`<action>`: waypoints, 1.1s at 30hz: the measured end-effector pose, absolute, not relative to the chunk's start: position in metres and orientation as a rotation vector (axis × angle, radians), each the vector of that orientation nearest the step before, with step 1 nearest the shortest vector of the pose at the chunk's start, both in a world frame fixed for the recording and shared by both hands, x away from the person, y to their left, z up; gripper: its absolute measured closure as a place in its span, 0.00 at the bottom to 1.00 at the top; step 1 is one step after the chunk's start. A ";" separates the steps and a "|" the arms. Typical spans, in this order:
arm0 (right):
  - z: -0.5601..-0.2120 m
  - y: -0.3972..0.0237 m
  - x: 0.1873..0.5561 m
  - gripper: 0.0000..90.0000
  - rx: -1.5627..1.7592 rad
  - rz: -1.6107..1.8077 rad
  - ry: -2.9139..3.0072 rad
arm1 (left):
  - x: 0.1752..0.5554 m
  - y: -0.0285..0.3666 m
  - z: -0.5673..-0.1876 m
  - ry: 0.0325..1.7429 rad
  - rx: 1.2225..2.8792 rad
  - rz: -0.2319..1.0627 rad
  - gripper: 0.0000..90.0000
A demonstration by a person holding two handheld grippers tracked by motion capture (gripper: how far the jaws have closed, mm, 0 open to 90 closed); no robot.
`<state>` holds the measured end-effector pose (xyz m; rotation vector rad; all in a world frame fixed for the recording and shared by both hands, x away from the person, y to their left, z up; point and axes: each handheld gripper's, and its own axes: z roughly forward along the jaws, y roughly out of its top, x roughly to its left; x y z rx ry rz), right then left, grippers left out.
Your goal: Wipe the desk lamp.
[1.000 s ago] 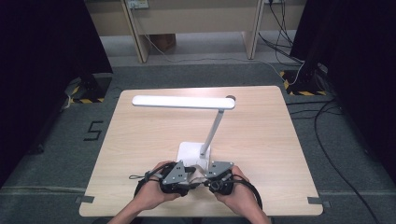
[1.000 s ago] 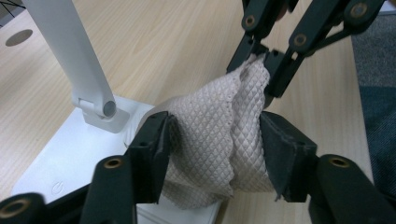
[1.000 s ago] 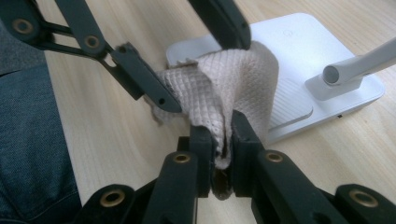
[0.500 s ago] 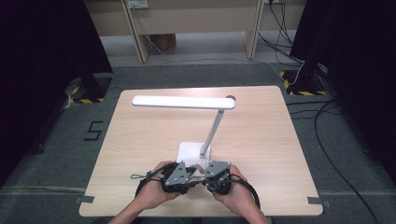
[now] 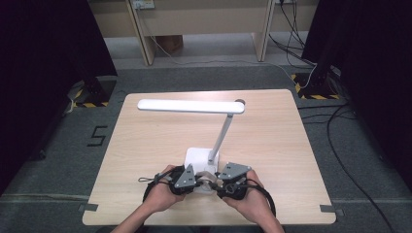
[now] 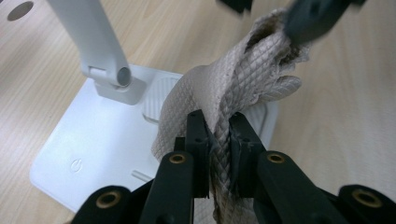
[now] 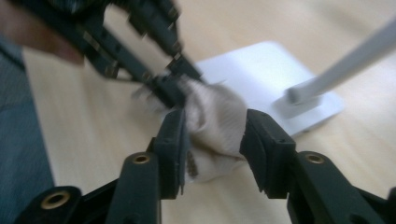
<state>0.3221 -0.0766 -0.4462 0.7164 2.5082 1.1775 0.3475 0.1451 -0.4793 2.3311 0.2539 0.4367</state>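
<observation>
A beige quilted cloth (image 6: 233,88) hangs bunched between my two grippers, just in front of the white desk lamp's base (image 5: 201,158). My left gripper (image 6: 218,123) has just been closing and now pinches a fold of the cloth (image 5: 208,177) between its pads. My right gripper (image 7: 215,126) has just been opening. Its jaws stand apart on either side of the cloth (image 7: 212,121), and its right pad is off the fabric. In the high view the left gripper (image 5: 199,180) and right gripper (image 5: 216,183) face each other closely near the table's front edge.
The lamp's arm (image 5: 221,136) rises from the base to a long horizontal head (image 5: 189,106) over the wooden table (image 5: 145,141). Black curtains and cables border the floor around the table. The left gripper's jaws (image 7: 154,70) cross the right gripper view.
</observation>
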 end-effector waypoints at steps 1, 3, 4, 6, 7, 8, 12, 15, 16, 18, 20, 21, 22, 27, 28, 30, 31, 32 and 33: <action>-0.443 -0.080 0.323 0.65 0.733 1.182 2.477 | 0.350 0.144 -0.479 0.269 2.333 0.447 0.89; -0.440 -0.087 0.325 0.65 0.768 1.187 2.419 | 0.354 0.143 -0.479 0.289 2.336 0.461 0.89; -0.440 -0.090 0.326 0.65 0.791 1.200 2.391 | 0.355 0.142 -0.479 0.296 2.339 0.455 0.89; -0.442 -0.096 0.328 0.65 0.838 1.195 2.361 | 0.359 0.139 -0.480 0.313 2.337 0.451 0.89; -0.444 -0.097 0.329 0.65 0.857 1.191 2.354 | 0.361 0.138 -0.480 0.319 2.342 0.457 0.89; -0.446 -0.099 0.330 0.65 0.864 1.186 2.352 | 0.363 0.136 -0.481 0.325 2.334 0.458 0.89; -0.455 -0.104 0.331 0.65 0.913 1.190 2.332 | 0.369 0.133 -0.482 0.333 2.343 0.452 0.90; -0.465 -0.113 0.335 0.64 0.968 1.150 2.308 | 0.371 0.131 -0.483 0.322 2.354 0.441 0.90; -0.468 -0.115 0.337 0.65 0.986 1.148 2.300 | 0.371 0.132 -0.483 0.316 2.356 0.444 0.90; -0.472 -0.119 0.338 0.65 1.010 1.138 2.297 | 0.370 0.132 -0.483 0.311 2.363 0.439 0.90; -0.476 -0.122 0.339 0.65 1.030 1.136 2.275 | 0.370 0.133 -0.483 0.314 2.365 0.431 0.90; -0.477 -0.122 0.339 0.65 1.039 1.138 2.271 | 0.369 0.133 -0.483 0.318 2.366 0.428 0.90; -0.478 -0.123 0.340 0.65 1.045 1.147 2.263 | 0.368 0.133 -0.482 0.317 2.370 0.424 0.90; -0.476 -0.120 0.343 0.65 1.048 1.181 2.241 | 0.360 0.134 -0.481 0.303 2.380 0.413 0.90; -0.474 -0.119 0.344 0.64 1.037 1.188 2.236 | 0.359 0.134 -0.481 0.301 2.382 0.410 0.90; -0.469 -0.116 0.346 0.62 1.020 1.210 2.220 | 0.355 0.135 -0.481 0.295 2.387 0.405 0.90; -0.466 -0.115 0.347 0.61 1.013 1.226 2.212 | 0.354 0.135 -0.481 0.290 2.387 0.404 0.90; -0.464 -0.113 0.348 0.60 1.012 1.240 2.203 | 0.351 0.136 -0.481 0.285 2.394 0.409 0.90; -0.460 -0.111 0.349 0.58 1.004 1.251 2.187 | 0.348 0.136 -0.481 0.276 2.401 0.405 0.90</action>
